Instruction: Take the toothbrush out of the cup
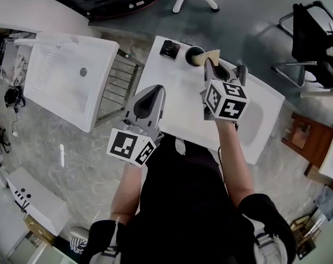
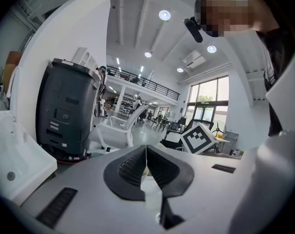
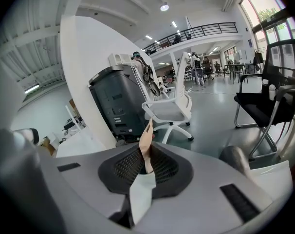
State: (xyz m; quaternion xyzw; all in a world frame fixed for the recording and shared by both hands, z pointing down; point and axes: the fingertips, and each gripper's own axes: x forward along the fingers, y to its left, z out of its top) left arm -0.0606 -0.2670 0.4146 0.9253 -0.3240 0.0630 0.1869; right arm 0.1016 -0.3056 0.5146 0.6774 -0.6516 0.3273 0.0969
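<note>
Right gripper view, toothbrush upright between fingers

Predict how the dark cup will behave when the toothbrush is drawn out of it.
The cup looks small and light, standing free on the white top, so it may slide. The toothbrush, pinched in the right gripper, leans on its rim; a sideways pull could tip it.

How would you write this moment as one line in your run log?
right claw: shut on toothbrush | left claw: shut, empty | cup: upright on white counter
</note>
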